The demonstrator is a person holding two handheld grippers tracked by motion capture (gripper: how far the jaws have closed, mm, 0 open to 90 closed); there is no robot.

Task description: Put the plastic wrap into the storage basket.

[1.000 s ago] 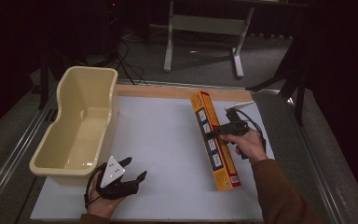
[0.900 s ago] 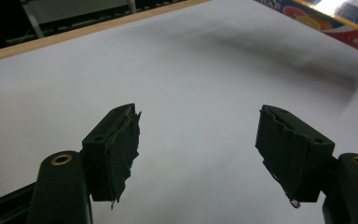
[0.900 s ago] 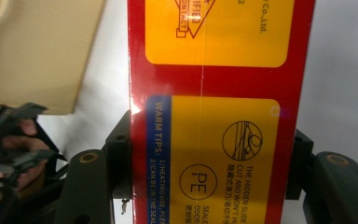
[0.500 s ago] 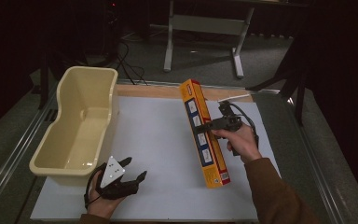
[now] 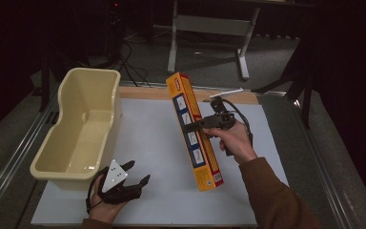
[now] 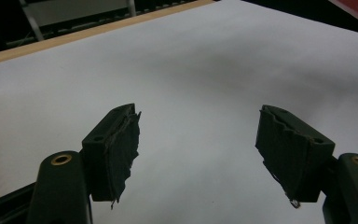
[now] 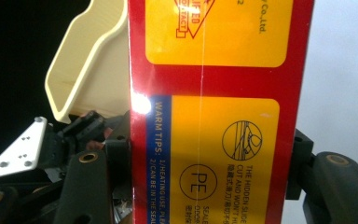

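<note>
Clamping the long orange box (image 5: 194, 131) across its middle, our right gripper (image 5: 198, 125) is holding it tilted above the white table (image 5: 152, 138), right of the cream tub (image 5: 83, 129). Our left gripper (image 5: 131, 174) is resting near the table's front edge, jaws spread wide and gripping nothing.

The box (image 7: 219, 112) looks like glossy printed cardboard, the tub (image 5: 83, 129) smooth cream plastic, the table (image 5: 157, 143) matt white.

Box (image 5: 194, 131) now higher, farther left.
</note>
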